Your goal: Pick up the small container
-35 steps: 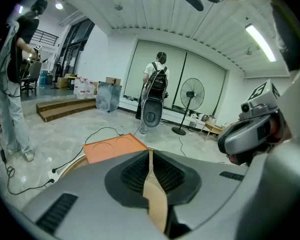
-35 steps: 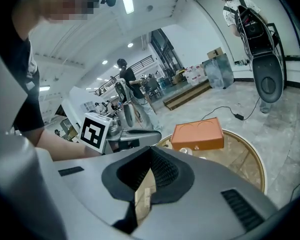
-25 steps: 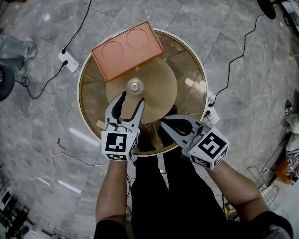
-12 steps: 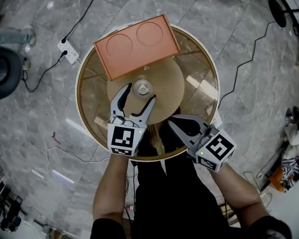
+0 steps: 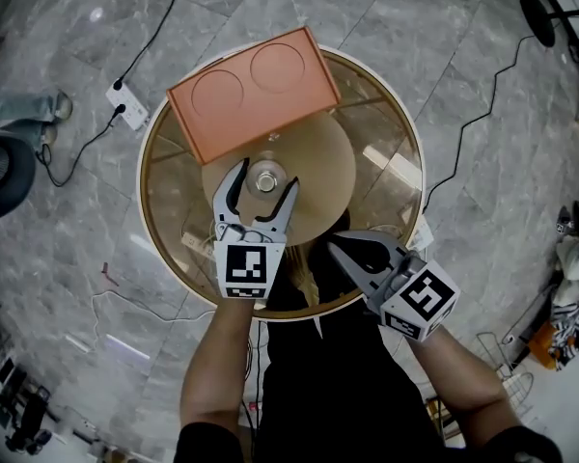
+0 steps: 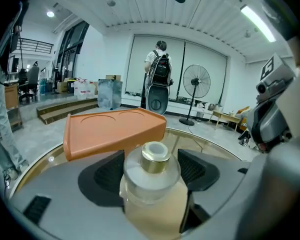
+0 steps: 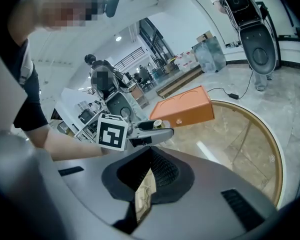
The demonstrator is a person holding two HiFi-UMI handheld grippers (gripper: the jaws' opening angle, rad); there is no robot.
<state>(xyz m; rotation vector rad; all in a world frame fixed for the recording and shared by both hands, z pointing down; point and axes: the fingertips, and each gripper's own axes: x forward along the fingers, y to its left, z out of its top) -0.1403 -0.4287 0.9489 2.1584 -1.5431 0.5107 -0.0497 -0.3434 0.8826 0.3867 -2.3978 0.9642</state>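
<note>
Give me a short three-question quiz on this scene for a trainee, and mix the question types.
1. True or false: the right tongs are shut with nothing between them.
2. What stands between the jaws of the left tongs? A) a small container with a gold cap; B) a coffee mug; C) nothing.
3. Fill in: beyond the container, a flat ____ tray with two round recesses lies on the glass table.
Key: 1 true. 2 A; those tongs have just been opening and stand apart round the container, not pressing on it. 3 orange.
</note>
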